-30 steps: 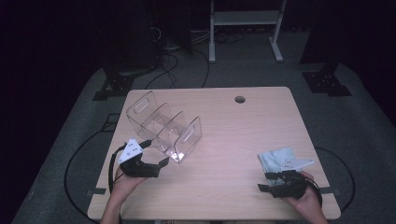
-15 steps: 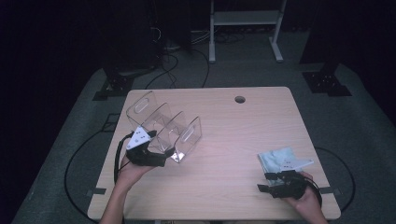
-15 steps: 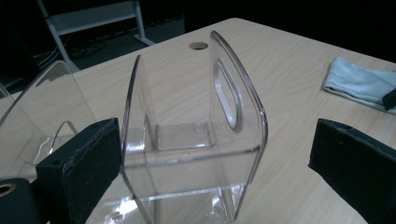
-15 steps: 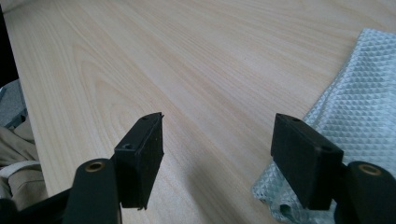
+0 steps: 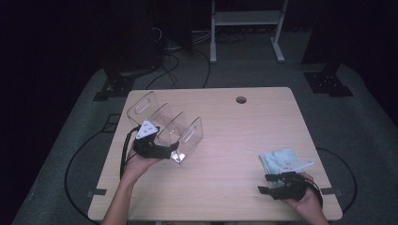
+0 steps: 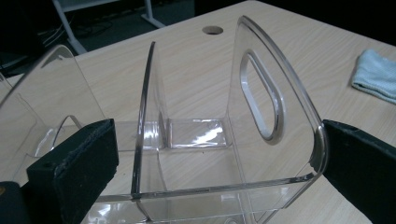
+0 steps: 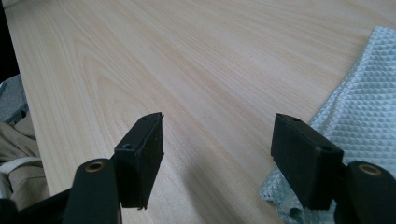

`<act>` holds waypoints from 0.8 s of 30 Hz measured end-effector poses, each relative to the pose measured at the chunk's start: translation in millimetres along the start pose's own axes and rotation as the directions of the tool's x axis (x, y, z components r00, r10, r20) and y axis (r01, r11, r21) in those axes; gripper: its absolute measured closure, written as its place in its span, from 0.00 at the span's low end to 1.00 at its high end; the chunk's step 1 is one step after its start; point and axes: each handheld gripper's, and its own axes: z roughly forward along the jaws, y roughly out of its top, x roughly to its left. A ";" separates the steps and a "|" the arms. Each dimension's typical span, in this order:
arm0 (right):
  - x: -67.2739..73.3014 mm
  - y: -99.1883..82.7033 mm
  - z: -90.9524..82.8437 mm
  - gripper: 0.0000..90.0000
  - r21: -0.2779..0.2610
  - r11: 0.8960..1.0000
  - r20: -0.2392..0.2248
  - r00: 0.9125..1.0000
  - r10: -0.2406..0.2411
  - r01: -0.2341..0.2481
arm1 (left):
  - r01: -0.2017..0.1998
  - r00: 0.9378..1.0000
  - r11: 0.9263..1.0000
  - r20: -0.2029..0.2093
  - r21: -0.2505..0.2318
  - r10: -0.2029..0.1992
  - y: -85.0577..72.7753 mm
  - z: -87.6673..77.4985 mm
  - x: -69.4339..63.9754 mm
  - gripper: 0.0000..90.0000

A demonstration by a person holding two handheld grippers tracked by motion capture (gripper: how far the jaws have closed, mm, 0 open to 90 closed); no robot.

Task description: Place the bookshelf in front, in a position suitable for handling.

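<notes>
Two grippers were over the wooden bench (image 5: 244,136). The left gripper (image 5: 162,151) sat at the near end of a clear rack (image 5: 162,124) on the left side of the bench. In the left gripper view, its fingers (image 6: 74,163) were wide apart, one on each side of the rack's end. The right finger looked right up against the outer wall with the long oval hole. It was hard to tell if the left finger touched the rack. The rack stood upright on the bench and had thin see-through walls.

The right gripper (image 5: 272,183) was low at the near right corner. Its fingers (image 7: 140,156) were apart with bare wood between them. A pale blue cloth (image 5: 281,161) lay just beside it, and the right finger sat over the cloth's edge.
</notes>
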 end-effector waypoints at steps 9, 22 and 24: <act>1.0 -0.1 0.5 0.38 -0.001 1.000 0.002 1.000 -0.004 0.004 | -0.029 1.000 0.999 0.009 0.041 0.029 -2.4 8.4 -1.5 0.05; 0.9 0.1 0.4 0.38 -0.002 1.000 0.002 1.000 -0.005 0.005 | -0.028 0.999 0.998 -0.021 0.053 0.030 -0.1 9.0 -9.7 0.07; 0.7 0.1 0.3 0.38 -0.003 1.000 0.003 1.000 -0.006 0.006 | -0.030 0.999 0.998 -0.019 0.055 0.031 0.2 9.1 -11.2 0.07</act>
